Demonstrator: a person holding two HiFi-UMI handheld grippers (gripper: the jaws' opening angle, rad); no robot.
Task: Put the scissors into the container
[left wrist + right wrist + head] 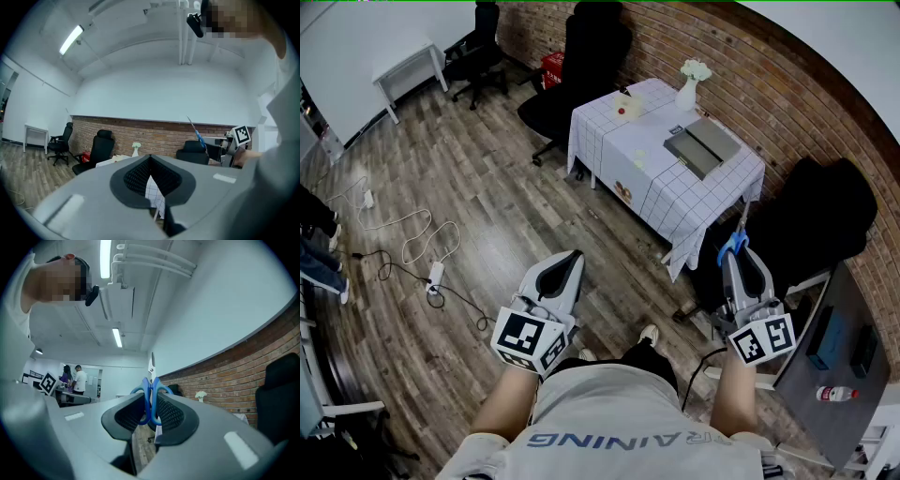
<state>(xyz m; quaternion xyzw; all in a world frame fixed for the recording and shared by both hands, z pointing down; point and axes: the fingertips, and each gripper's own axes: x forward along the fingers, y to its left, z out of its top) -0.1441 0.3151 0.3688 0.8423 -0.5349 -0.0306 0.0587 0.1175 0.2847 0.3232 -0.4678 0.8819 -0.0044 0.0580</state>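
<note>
While reaching forward at waist height with both forearms, grips the blue-handled scissors (149,401) in the right gripper (737,247), handles pinched between the pads, blades sticking out past the tips. Holds the left gripper (571,257) level alongside, well apart, jaws pressed together on nothing. Points both toward the checked table (675,192), well short of it.

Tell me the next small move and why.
Probably carry the right tool, shut on the blue-handled scissors, forward to the gray container on the checked table: it hangs over the floor, short of the table.
</note>
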